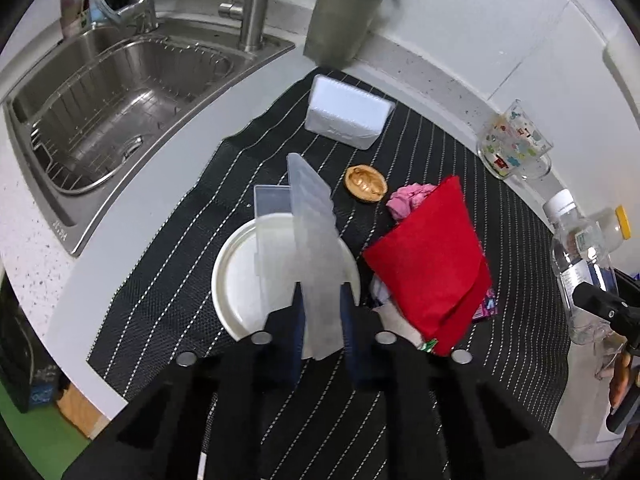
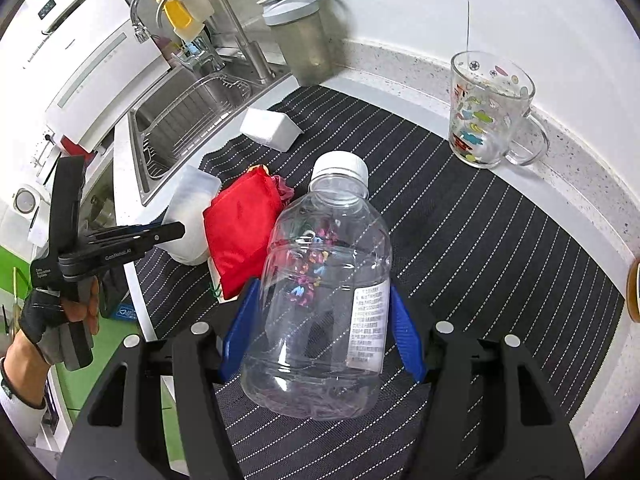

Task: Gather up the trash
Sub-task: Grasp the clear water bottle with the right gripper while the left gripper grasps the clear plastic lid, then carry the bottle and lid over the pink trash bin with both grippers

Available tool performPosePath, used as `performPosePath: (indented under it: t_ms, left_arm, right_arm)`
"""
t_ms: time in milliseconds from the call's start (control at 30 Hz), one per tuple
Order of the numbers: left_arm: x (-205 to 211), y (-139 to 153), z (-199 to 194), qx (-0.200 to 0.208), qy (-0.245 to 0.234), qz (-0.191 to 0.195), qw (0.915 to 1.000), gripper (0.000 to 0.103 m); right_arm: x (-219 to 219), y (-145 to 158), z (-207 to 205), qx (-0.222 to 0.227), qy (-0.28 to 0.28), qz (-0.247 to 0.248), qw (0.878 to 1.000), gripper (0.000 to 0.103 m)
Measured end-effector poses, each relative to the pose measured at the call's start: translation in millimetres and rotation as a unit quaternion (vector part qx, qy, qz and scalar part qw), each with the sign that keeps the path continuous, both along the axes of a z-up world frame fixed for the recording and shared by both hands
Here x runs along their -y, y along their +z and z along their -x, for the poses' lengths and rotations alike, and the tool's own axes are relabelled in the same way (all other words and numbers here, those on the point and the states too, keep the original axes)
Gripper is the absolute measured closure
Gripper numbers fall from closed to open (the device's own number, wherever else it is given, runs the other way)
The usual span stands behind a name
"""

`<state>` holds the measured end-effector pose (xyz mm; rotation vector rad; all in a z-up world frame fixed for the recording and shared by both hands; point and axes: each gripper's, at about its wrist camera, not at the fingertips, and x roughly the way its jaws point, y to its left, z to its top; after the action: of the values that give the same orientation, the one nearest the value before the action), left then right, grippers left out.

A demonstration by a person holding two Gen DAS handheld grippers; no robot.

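My left gripper is shut on the upright lid of a translucent plastic box. The box sits on a white plate on the black striped mat. Right of it lie a red cloth, a crumpled pink paper, a gold lid and a colourful wrapper half under the cloth. My right gripper is shut on an empty clear bottle with a white cap, lifted off the mat. The left gripper shows at the left, held by a gloved hand.
A steel sink with a wire rack and taps lies left of the mat. A grey shaker stands at the back wall. A white foam block rests on the mat's far end, and a printed glass mug stands on the counter at the right.
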<state>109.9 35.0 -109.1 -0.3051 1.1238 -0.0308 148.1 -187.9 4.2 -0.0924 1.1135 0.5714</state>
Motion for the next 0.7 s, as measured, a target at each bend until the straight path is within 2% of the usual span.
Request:
performPosePath:
  t_ms: [200, 400, 600, 700]
  left_arm:
    - [10, 21, 7, 0.025, -0.009, -0.016, 0.9995, 0.096]
    - [23, 66, 37, 0.067, -0.002, -0.033, 0.9972, 0.096]
    - [27, 100, 85, 0.095, 0.041, -0.056, 0.9930, 0.096]
    - [20, 109, 119, 0.100, 0.076, -0.065, 0.9900, 0.096]
  right_arm:
    - [-3, 9, 1, 0.020, 0.013, 0.004, 1.000, 0.042]
    - [-7, 34, 11, 0.056, 0.045, 0.005, 0.997, 0.042]
    - [-34, 51, 33, 0.088, 0.125, 0.002, 0.988, 0.042]
    - [-63, 53, 57, 0.091, 0.182, -0.009, 0.979, 0.042]
